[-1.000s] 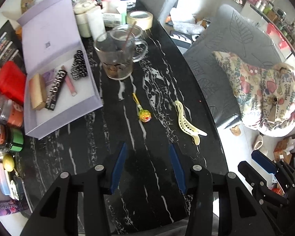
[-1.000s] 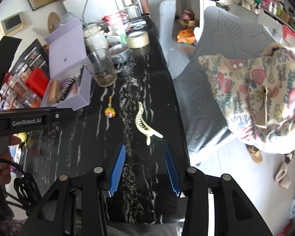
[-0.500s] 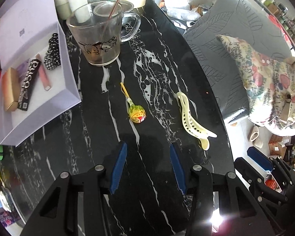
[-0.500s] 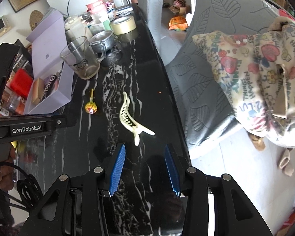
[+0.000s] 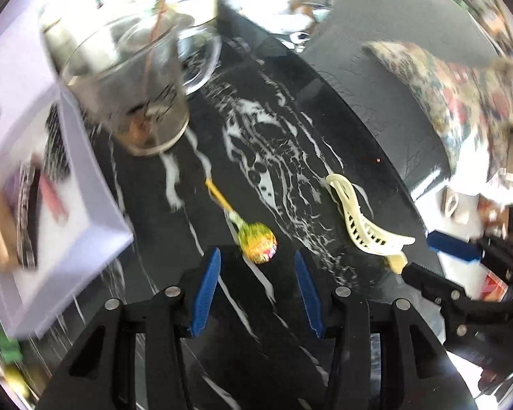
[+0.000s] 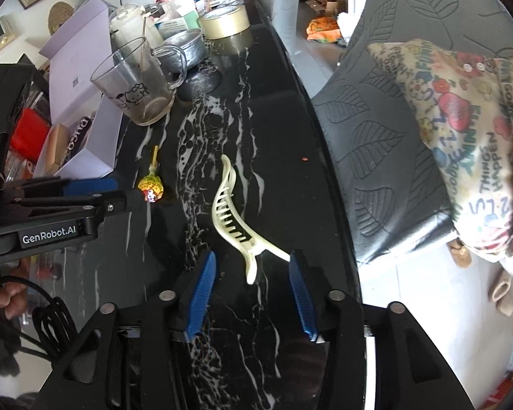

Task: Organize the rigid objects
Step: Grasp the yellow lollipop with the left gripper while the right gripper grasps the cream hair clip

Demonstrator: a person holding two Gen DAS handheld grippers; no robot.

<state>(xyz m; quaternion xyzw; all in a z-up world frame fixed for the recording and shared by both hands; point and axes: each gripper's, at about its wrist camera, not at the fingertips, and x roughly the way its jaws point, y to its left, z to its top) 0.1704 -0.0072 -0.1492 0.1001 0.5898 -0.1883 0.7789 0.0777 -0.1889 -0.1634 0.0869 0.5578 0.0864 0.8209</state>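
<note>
Now the left gripper [image 5: 256,273] is hanging over the lollipop [image 5: 257,245], its fingers open and empty. The right gripper [image 6: 253,280], which has just been widening, is framing the hair claw [image 6: 234,218]. Both are lying beside the lilac box [image 6: 95,136], not yet sorted.

On the black white-veined marble counter [image 6: 284,130] we count one yellow-wrapped lollipop [image 6: 150,189], one cream plastic claw hair clip [image 6: 231,217], one clear glass mug [image 6: 133,85], one beige tape roll [image 6: 225,22] — and one open lilac box [image 6: 82,68].
</note>
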